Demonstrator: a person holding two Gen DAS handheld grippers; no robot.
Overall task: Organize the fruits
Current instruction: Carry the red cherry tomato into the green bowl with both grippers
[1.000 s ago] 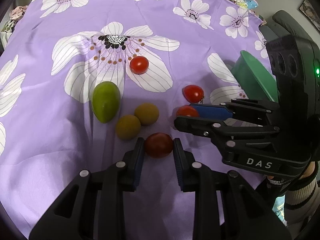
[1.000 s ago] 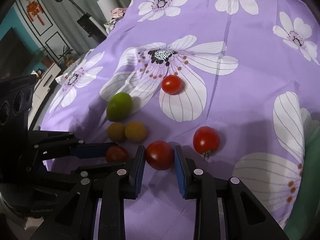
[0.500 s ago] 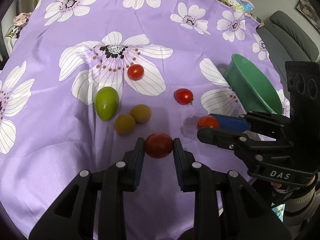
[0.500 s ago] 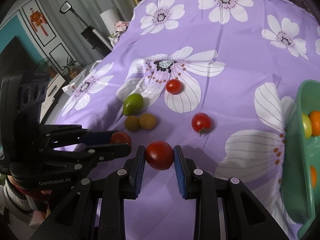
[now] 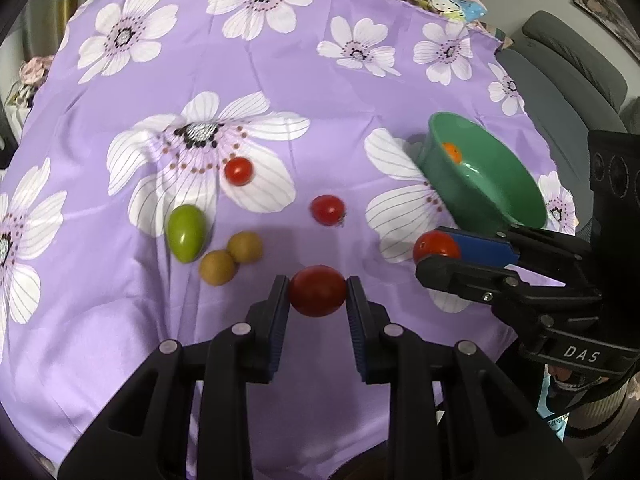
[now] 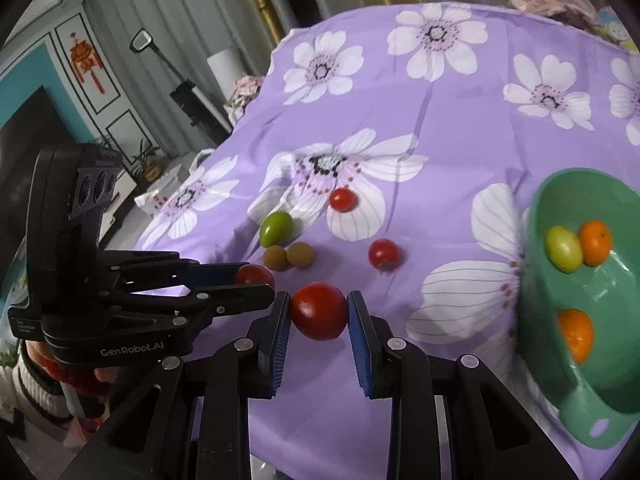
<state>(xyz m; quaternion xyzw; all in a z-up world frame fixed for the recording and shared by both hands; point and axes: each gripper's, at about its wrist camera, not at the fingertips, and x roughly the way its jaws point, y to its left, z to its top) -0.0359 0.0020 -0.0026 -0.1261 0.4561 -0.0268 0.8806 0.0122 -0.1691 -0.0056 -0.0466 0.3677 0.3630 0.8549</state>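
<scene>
Grey sofa point(image 5: 560, 64), teal wall point(image 6: 24, 76)

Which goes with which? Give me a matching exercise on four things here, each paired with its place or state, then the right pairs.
1. dark red tomato
2. green tomato
3. orange
4. two brown fruits

A. in the green bowl
B. clamped in the left gripper
C. touching each other on the cloth
D. lying alone, left of the brown pair

Pairs: 1-B, 2-D, 3-A, 4-C

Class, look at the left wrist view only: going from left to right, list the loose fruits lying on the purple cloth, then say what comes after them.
Green fruit → nearer brown fruit → red tomato on the flower print → farther brown fruit → red tomato on plain cloth → green bowl.
</scene>
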